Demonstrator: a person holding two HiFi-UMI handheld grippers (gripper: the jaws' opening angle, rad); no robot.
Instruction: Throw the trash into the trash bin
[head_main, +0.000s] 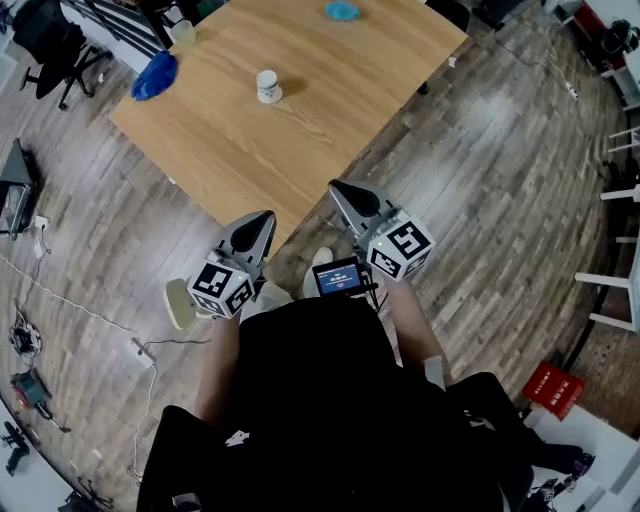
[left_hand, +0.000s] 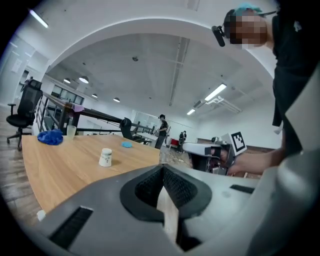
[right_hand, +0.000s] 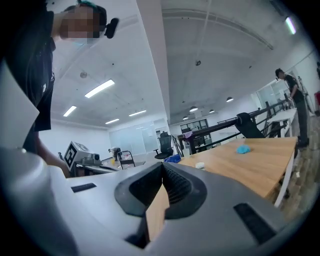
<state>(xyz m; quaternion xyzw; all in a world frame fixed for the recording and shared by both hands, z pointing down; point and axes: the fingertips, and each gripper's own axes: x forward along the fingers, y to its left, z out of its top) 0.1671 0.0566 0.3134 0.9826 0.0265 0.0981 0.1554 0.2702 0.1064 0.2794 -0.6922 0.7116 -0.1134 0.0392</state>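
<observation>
A white paper cup (head_main: 268, 86) stands upright near the middle of the wooden table (head_main: 330, 90). A crumpled blue bag (head_main: 155, 75) lies at the table's left edge. A smaller blue wad (head_main: 342, 10) lies at the far side. My left gripper (head_main: 264, 222) and right gripper (head_main: 338, 190) hover side by side over the floor just short of the table's near corner, both shut and empty. The left gripper view shows the cup (left_hand: 105, 157) and the blue bag (left_hand: 50, 137) ahead. The right gripper view shows the blue wad (right_hand: 243, 149). No trash bin is in sight.
A clear cup (head_main: 183, 35) stands beside the blue bag. A black office chair (head_main: 55, 45) is left of the table. Cables (head_main: 60, 290) trail over the floor at left. A red box (head_main: 553, 388) sits lower right. People (left_hand: 161, 131) stand far behind the table.
</observation>
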